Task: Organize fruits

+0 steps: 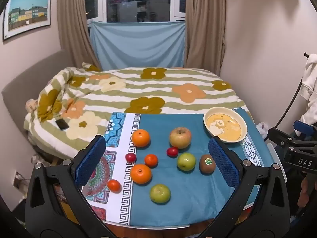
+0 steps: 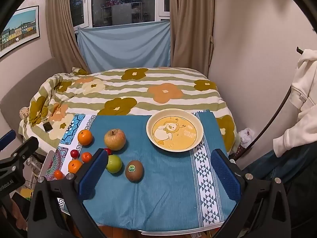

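Fruit lies scattered over a blue cloth [image 1: 188, 198] on a small table in the left wrist view, where the left gripper [image 1: 157, 162] hangs above the near edge with its blue pads spread wide and nothing between them. A cream bowl [image 1: 225, 124] with a cartoon print sits empty at the far right corner. Toward the far edge rest a large orange [image 1: 140, 138] and a yellowish apple [image 1: 180, 137]; nearer lie two small red fruits [image 1: 130, 157], a small mandarin [image 1: 151, 160], a green apple [image 1: 186, 161] and a kiwi [image 1: 207, 163] with a sticker. Closer to the near edge sit another orange [image 1: 141, 174], a second green apple [image 1: 160, 193] and a small mandarin [image 1: 114, 185] near the left edge. In the right wrist view, the right gripper [image 2: 158, 173] also stands wide apart and empty, over bare cloth. Here the bowl [image 2: 174, 131] is at the far edge, with the kiwi [image 2: 134, 170], a green apple [image 2: 114, 164] and the yellowish apple [image 2: 115, 139] to its left; the oranges crowd the left edge, partly hidden behind the left pad. A flowered bedspread [image 2: 128, 91] lies beyond the table.
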`<state>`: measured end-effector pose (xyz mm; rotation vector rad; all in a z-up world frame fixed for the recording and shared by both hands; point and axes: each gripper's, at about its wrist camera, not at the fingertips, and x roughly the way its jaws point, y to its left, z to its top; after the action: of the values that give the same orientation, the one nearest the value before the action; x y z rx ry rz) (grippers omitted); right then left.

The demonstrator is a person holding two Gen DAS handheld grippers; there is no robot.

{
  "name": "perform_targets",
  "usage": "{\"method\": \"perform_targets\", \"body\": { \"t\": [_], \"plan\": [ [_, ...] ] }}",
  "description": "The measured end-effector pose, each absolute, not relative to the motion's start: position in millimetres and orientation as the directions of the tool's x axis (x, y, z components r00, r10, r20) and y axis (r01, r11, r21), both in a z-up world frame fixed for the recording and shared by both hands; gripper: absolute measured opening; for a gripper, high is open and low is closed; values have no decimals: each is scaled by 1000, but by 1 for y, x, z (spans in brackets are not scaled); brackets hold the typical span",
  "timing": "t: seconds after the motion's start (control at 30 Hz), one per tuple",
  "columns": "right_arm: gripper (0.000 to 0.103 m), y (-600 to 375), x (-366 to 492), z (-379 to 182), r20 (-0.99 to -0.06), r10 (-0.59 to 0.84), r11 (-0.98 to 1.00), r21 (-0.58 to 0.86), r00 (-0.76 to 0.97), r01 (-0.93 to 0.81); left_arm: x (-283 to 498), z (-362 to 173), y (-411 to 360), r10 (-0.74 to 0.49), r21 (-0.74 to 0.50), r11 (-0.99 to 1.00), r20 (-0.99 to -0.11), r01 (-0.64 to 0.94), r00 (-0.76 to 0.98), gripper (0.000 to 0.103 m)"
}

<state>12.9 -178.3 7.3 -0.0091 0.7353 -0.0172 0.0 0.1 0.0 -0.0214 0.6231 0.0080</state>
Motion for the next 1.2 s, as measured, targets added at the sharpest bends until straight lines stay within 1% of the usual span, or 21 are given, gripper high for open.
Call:
{"method": "perform_targets", "body": {
  "t": [0.13,0.5,1.2],
  "plan": [
    [103,-178,13,7,-674,-17,1000,-14,738,11,1,1,0,23,-9,999,-586,-35,810,103],
    [103,-178,14,6,-674,-24,1000,-22,739,13,1,-8,7,11,-28,999,-576,-34,817,103],
    [103,-180,15,8,-676,-20,1000,-17,737,12,2,-1,9,14,-22,999,-580,-33,815,103]
  ]
}}
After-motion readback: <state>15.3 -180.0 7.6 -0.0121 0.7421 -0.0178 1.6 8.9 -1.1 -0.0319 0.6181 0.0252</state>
